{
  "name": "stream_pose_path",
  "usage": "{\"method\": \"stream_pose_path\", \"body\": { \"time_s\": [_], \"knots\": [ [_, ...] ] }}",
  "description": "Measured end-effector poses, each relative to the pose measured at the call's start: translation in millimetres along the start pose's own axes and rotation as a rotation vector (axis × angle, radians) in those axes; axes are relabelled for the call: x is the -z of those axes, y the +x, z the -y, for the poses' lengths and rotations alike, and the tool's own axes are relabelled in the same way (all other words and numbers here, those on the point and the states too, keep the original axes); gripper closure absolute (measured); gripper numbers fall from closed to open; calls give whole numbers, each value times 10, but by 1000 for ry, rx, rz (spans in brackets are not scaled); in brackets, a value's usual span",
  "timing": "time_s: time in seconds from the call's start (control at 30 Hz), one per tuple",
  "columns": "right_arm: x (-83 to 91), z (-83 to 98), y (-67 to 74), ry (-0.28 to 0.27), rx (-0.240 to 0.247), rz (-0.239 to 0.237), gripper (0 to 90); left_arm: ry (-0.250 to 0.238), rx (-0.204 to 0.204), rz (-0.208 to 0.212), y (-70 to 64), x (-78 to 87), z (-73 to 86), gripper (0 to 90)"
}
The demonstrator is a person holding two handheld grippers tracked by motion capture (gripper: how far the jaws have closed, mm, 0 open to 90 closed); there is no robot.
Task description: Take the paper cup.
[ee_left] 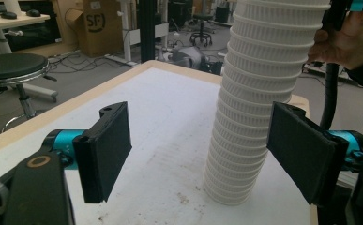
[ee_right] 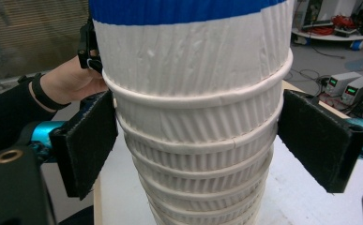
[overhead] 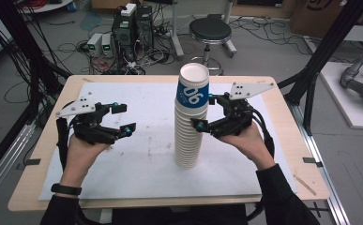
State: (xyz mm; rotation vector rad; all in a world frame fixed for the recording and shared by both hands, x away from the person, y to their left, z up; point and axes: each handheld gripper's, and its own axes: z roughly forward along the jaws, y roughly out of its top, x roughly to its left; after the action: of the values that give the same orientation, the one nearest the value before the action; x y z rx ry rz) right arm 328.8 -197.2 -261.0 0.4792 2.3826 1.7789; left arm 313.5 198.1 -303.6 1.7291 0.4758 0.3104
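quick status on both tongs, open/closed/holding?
Left tongs: open, holding nothing, short of the cup stack.
Right tongs: open around the cup stack just below the top blue-banded cup; one pad looks to touch, not clamped.

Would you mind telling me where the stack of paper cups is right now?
In the high view the stack of paper cups stands upright near the middle of the white mat, between the open right gripper jaws, with the left gripper apart to its left.

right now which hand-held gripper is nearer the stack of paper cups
Right. The right hand-held gripper straddles the stack of paper cups just under the top blue cup, jaws open; the left hand-held gripper hovers apart, off to the stack's left.
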Motion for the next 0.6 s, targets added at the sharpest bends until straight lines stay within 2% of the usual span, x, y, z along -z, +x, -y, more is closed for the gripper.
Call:
{"method": "stream_pose_path", "body": {
  "time_s": [0.23, 0.27, 0.37, 0.4, 0.57, 0.6],
  "knots": [
    [18, 0, -5, 8, 19, 10, 132, 0, -7, 12, -50, -46, -48, 221],
    [26, 3, -4, 10, 21, 3, 134, -7, -10, 28, -76, -57, -92, 221],
    [34, 12, -7, 6, 23, 5, 136, -18, -20, 37, -110, -67, -163, 221],
    [34, 13, -8, 5, 24, 5, 137, -27, -20, 60, -133, -81, -229, 221],
    [38, 13, -7, 5, 27, 6, 140, -44, -30, 84, -205, -118, -383, 221],
    [37, 13, -7, 5, 28, 6, 141, -70, -12, 123, -221, -152, -465, 217]
  ]
}}
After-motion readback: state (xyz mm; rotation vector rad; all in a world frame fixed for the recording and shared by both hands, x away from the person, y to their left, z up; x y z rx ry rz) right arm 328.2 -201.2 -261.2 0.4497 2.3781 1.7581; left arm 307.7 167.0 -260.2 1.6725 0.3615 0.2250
